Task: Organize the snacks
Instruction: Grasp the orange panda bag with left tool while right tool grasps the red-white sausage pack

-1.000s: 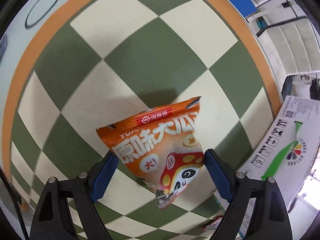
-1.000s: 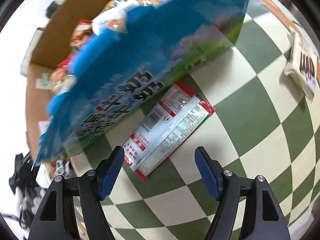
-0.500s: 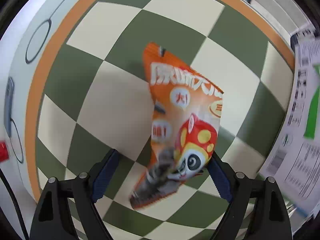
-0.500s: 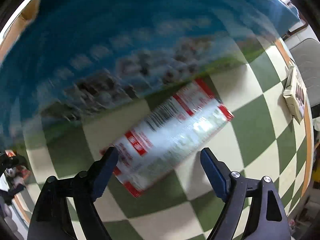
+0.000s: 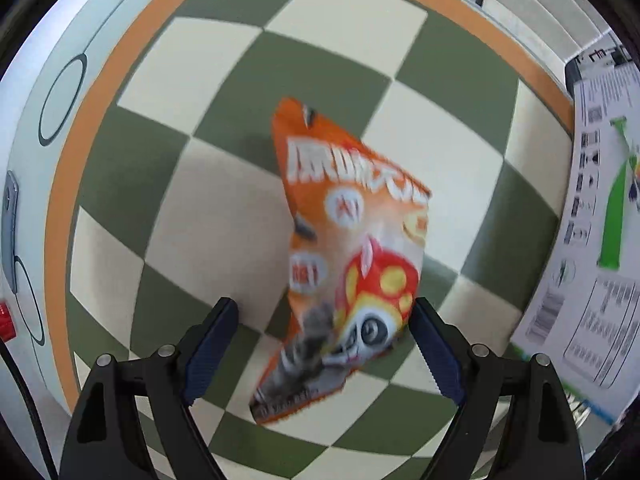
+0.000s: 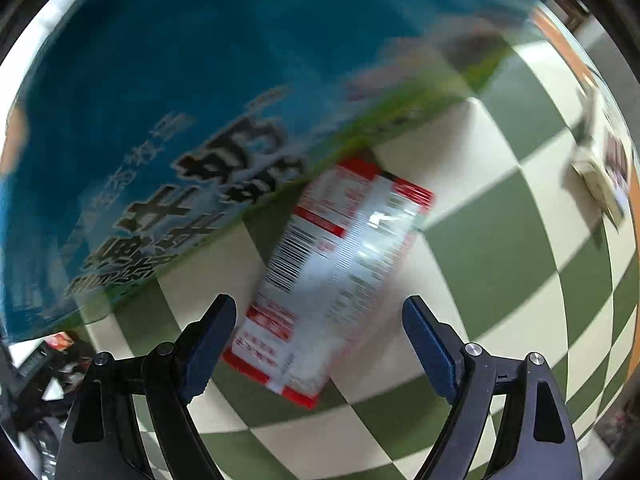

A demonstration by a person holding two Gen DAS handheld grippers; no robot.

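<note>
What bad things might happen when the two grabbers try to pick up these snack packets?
The orange packet lies off-centre, close to one finger of the open left gripper, so it might get pinched by a corner and slip. The red-and-white packet lies tilted between the open right gripper's fingers, partly under the blue box, which could snag it.

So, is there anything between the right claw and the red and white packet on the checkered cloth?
Nothing visible stands in the way. The right claw is open above the red and white packet, which lies flat on the checkered cloth between the open jaws. The big blue bag only covers the packet's far corner.
</note>
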